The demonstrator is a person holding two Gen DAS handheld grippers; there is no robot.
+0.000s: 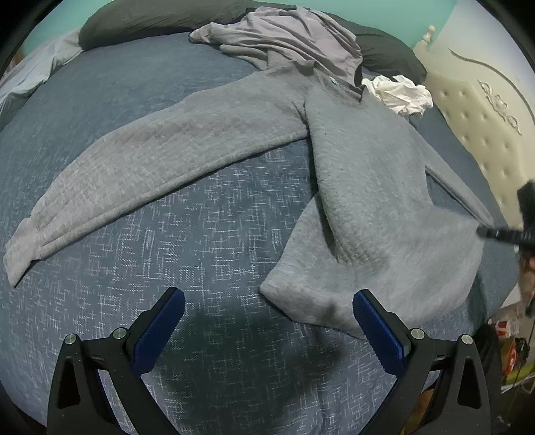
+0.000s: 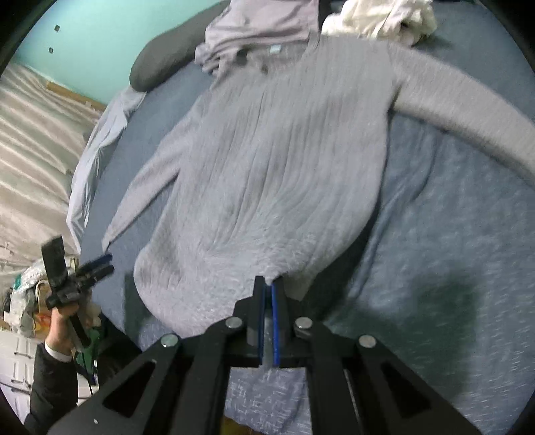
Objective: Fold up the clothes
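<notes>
A grey knit sweater (image 1: 367, 167) (image 2: 267, 150) lies spread on the blue bedspread (image 1: 200, 234), collar toward the far end. One long sleeve (image 1: 150, 160) stretches out to the left in the left wrist view. My right gripper (image 2: 269, 284) is shut on the sweater's hem, which rises off the bed with a shadow under it. At the right edge of the left wrist view, the right gripper (image 1: 483, 231) shows at the cloth's edge. My left gripper (image 1: 269, 296) is open just above the bed, with the hem's near corner just ahead of its blue pads (image 1: 371, 314).
A lilac garment (image 1: 294, 33) and a crumpled white cloth (image 1: 401, 93) lie beyond the collar. Dark pillows (image 1: 150, 20) line the far side. A cream tufted headboard (image 1: 478, 110) stands on the right. A hand (image 2: 60, 328) holds the left gripper (image 2: 107, 263) off the bed's edge.
</notes>
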